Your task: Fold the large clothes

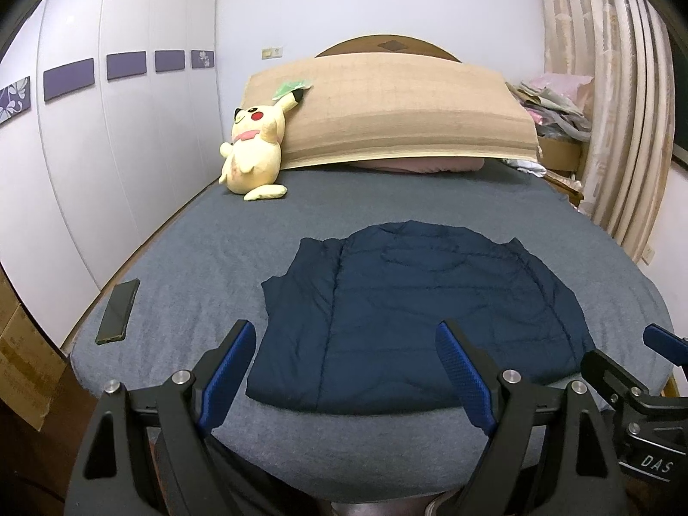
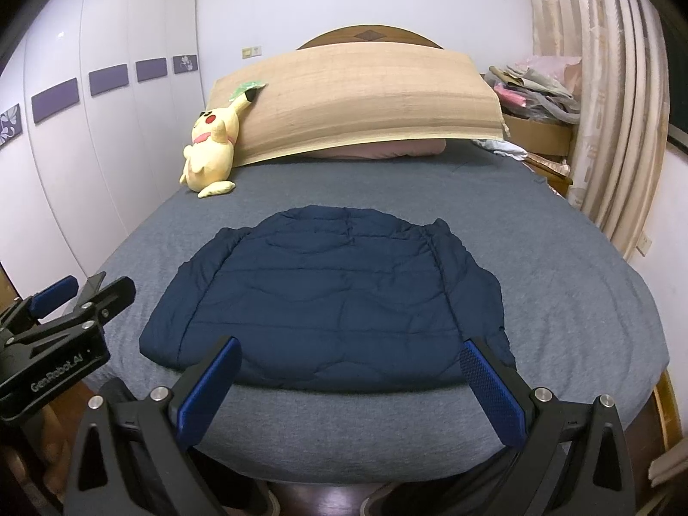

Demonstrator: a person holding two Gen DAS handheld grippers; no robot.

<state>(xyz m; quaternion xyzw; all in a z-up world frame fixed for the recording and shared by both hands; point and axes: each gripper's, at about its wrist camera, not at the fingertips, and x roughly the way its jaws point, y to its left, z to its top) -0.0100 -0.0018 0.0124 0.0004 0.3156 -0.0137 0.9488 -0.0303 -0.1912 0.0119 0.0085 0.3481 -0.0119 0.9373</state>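
1. Over the near edge of the bed (image 1: pixel 180 258): left gripper (image 1: pixel 344 370) spread wide, blue ribbed pads bare, nothing held.
2. Alongside, nearer the bed's right edge: right gripper (image 2: pixel 350 380) equally wide and holding nothing.
3. Just beyond both: navy quilted jacket (image 2: pixel 327 301), lying flat close to the near edge, hem nearest, collar toward the headboard, sleeves apparently tucked along the sides.
4. Could fit either a garment laid out for folding or one already partly folded; cannot tell which.
5. For any fold: best pinched at the hem corners through all layers, lifted evenly, since puffy, slick fabric probably slides and springs back.
6. Grey sheet soft, faintly nubbly.
7. Toward the left edge: black phone (image 1: pixel 118 311), flat, rigid, well clear of the jacket.
8. At the far left corner: yellow plush toy (image 2: pixel 210 157) leaning on a tan mat (image 2: pixel 365 99).
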